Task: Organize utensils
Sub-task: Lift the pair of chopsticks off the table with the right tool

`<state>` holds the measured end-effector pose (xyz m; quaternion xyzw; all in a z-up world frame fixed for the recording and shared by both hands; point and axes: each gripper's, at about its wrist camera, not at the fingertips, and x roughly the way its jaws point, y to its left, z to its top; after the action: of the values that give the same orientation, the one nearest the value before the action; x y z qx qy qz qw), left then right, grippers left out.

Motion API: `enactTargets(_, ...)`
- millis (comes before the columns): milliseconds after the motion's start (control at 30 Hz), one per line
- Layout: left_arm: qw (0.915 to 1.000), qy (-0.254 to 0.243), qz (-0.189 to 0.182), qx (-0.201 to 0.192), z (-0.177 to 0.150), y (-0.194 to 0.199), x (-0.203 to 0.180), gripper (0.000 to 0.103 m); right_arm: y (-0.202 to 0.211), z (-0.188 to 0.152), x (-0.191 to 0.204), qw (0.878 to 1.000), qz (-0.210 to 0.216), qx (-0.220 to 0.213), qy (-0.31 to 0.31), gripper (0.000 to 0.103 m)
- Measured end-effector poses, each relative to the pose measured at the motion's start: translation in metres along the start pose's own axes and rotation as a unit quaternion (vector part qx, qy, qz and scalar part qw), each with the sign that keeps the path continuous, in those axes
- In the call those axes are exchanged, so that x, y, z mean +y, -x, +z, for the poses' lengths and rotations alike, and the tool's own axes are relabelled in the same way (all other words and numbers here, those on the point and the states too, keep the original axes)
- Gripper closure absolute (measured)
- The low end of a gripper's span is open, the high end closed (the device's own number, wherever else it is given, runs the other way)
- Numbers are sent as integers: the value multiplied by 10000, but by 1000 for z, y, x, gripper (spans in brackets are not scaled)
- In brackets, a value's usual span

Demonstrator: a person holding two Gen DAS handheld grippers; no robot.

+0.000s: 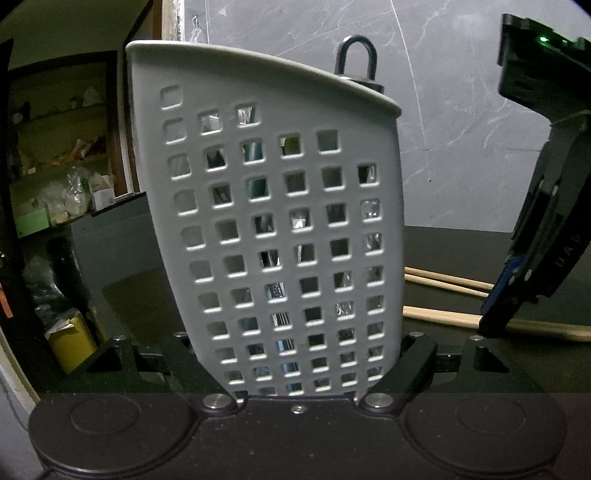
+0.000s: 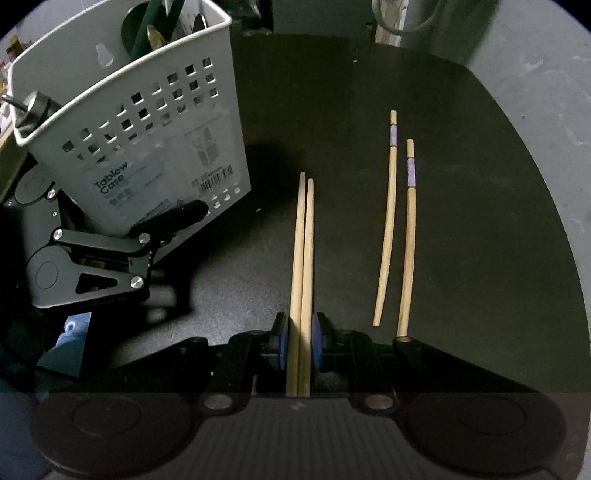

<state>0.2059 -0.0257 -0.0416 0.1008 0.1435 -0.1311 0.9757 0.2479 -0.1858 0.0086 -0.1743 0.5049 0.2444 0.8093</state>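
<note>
A grey perforated utensil holder (image 1: 280, 229) fills the left wrist view; my left gripper (image 1: 295, 387) is shut on its lower wall. The holder (image 2: 147, 122) also shows at the left of the right wrist view, with the left gripper (image 2: 162, 221) clamped on it and utensil handles (image 2: 155, 29) sticking out of the top. My right gripper (image 2: 300, 339) is shut on a pair of plain wooden chopsticks (image 2: 303, 251) that lie on the dark table. A second pair of chopsticks with purple bands (image 2: 399, 229) lies loose to the right.
The dark round table (image 2: 480, 184) ends at a curved edge on the right, with grey floor beyond. A black looped handle (image 1: 356, 59) rises above the holder rim. The right gripper (image 1: 535, 240) stands at the right of the left wrist view. Cluttered shelves (image 1: 66, 177) stand at the left.
</note>
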Motion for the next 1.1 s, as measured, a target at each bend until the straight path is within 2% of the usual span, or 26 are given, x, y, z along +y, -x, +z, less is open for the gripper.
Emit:
enactTargets(100, 10000, 5, -29, -6, 0, -1, 3, 21, -3, 8, 0, 9998, 27, 203, 26, 86)
enactTargets(167, 10000, 6, -43, -11, 0, -2, 6, 21, -5, 10, -1, 9995, 31, 313, 43, 82)
enactTargets(233, 10000, 18, -53, -20, 0, -2, 6, 21, -5, 10, 0, 9993, 24, 362, 65, 66)
enactTargets(300, 10000, 31, -62, -22, 0, -3, 7, 21, -6, 9, 0, 9990, 97, 429, 82, 54)
enactTargets(367, 10000, 31, -71, -23, -1, -4, 8, 21, -8, 9, 1, 9989, 90, 439, 109, 53)
enactTargets(500, 10000, 20, -75, -4, -1, -5, 9, 21, -4, 6, 4, 9989, 109, 442, 148, 57)
enactTargets(567, 10000, 21, -62, -5, -1, -5, 8, 21, 0, 5, 6, 9987, 148, 446, 219, 74)
enactTargets(600, 10000, 23, -59, -11, 0, -4, 7, 21, 1, 6, 7, 9986, 127, 458, 210, 89)
enactTargets(733, 10000, 43, -71, -25, -1, -4, 6, 22, 3, 5, 8, 9989, 73, 457, 122, 90)
enactTargets(867, 10000, 29, -64, -36, -3, -3, 6, 22, 9, -8, 13, 9999, -32, 63, 125, 90)
enactTargets(967, 10000, 17, -50, -33, -3, -2, 6, 22, 12, -20, -4, 9978, 373, -369, -399, 90)
enactTargets(1100, 10000, -7, -28, -22, -2, -3, 3, 22, 12, -35, -23, 9881, 828, -884, -943, 89)
